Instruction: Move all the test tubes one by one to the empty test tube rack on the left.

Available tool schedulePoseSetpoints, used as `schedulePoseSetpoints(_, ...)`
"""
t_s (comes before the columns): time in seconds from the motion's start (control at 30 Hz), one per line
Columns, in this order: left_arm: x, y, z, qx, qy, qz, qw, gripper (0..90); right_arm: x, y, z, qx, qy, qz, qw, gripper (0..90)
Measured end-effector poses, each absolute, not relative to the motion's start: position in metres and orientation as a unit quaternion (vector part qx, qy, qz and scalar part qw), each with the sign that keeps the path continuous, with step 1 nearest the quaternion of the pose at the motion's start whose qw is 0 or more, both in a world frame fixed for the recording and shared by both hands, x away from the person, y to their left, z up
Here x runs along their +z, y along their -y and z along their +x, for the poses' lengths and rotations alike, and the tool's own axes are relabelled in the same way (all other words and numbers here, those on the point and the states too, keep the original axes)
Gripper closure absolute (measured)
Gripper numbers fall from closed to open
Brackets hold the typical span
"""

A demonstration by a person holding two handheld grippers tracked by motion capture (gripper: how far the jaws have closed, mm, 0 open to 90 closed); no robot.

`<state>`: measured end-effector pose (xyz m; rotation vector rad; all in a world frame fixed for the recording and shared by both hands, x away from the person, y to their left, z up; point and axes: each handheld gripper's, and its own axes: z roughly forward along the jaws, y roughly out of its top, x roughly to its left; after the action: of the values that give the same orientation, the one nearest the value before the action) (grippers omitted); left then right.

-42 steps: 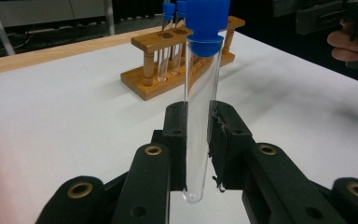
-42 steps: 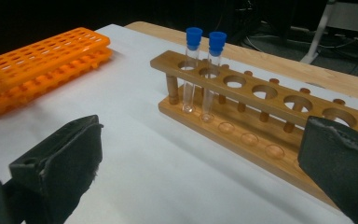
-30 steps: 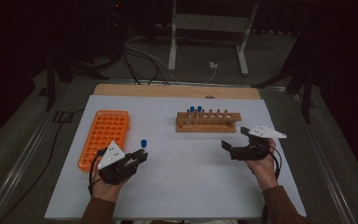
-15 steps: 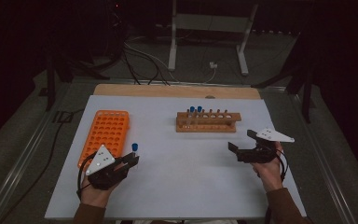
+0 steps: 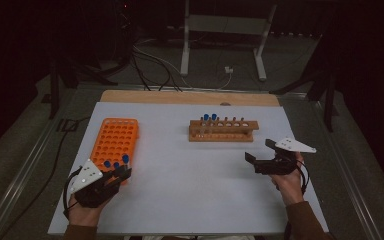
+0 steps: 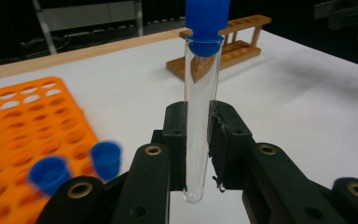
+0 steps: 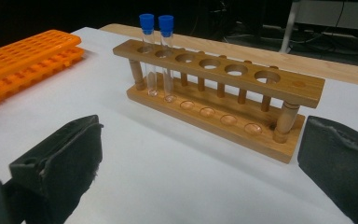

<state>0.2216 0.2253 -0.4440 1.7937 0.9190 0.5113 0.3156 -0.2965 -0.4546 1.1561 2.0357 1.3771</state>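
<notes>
Risky now at lower left of the high view: left tool (image 6: 196, 140) pinching a blue-capped tube (image 6: 200, 116) low on the glass beside the orange rack (image 5: 114, 142), could tip or slip; right tool (image 5: 260, 152) spread, empty.

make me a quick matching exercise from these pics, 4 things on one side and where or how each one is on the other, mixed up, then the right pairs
Things:
1. left gripper
2. right gripper
3. wooden rack
4. orange rack

States:
A. holds two blue-capped tubes at one end
B. jaws wide apart, nothing between them
C. lies at the person's left, two blue caps at its near end
D. clamps an upright capped tube

Pairs: 1-D, 2-B, 3-A, 4-C
</notes>
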Motion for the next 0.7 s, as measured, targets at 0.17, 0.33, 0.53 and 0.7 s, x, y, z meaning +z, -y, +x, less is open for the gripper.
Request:
schedulePoseSetpoints(0.17, -0.446, -0.24, 0.217, 0.221, -0.395, 0.735, 0.505, 78.0, -0.455, 0.296, 0.316, 0.497, -0.732, 0.416, 0.21, 0.0)
schedulePoseSetpoints(0.33, -0.447, -0.255, 0.214, 0.232, -0.409, 0.722, 0.507, 78.0, -0.455, 0.295, 0.316, 0.497, -0.733, 0.414, 0.21, 0.0)
schedulePoseSetpoints(0.53, -0.452, -0.274, 0.212, 0.249, -0.436, 0.701, 0.507, 78.0, -0.455, 0.296, 0.315, 0.498, -0.732, 0.415, 0.211, 0.0)
schedulePoseSetpoints(0.7, -0.458, -0.287, 0.216, 0.268, -0.465, 0.681, 0.498, 78.0, -0.455, 0.295, 0.315, 0.498, -0.733, 0.414, 0.209, 0.0)
